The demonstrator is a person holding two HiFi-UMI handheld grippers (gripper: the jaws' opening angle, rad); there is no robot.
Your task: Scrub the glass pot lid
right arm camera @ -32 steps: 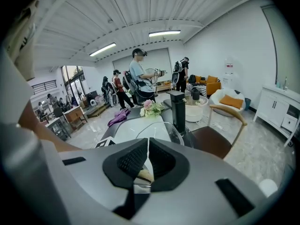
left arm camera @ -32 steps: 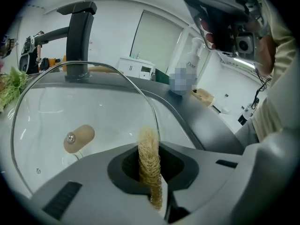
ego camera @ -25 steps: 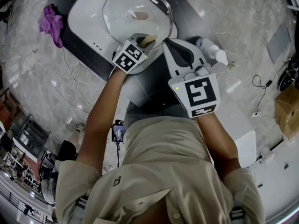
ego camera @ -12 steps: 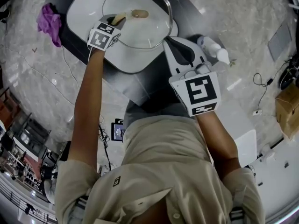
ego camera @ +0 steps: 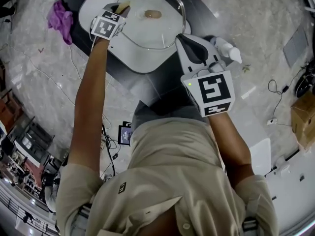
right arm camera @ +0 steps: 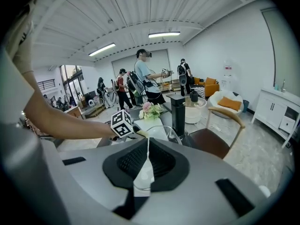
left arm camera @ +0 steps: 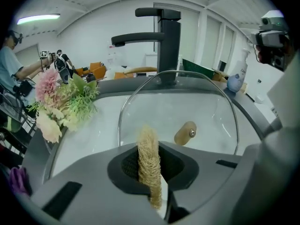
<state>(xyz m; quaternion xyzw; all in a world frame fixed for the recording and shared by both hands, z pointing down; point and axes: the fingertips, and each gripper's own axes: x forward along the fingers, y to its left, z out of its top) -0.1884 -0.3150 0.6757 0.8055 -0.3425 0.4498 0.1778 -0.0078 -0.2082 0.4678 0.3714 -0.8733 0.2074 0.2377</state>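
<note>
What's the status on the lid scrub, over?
Left gripper shut on loofah, at the left edge of the lid. Right gripper shut on lid's near rim, lid tilted up in sink. Faucet behind, out of the way.

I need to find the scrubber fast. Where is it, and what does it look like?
Find the white sink under the black faucet, with the glass pot lid in it. At the lid's left edge, the left gripper's jaws pinch the scrubber: a flat, tan, coarse-fibred strip standing on edge, unlike the smooth wooden knob beyond it.
</note>
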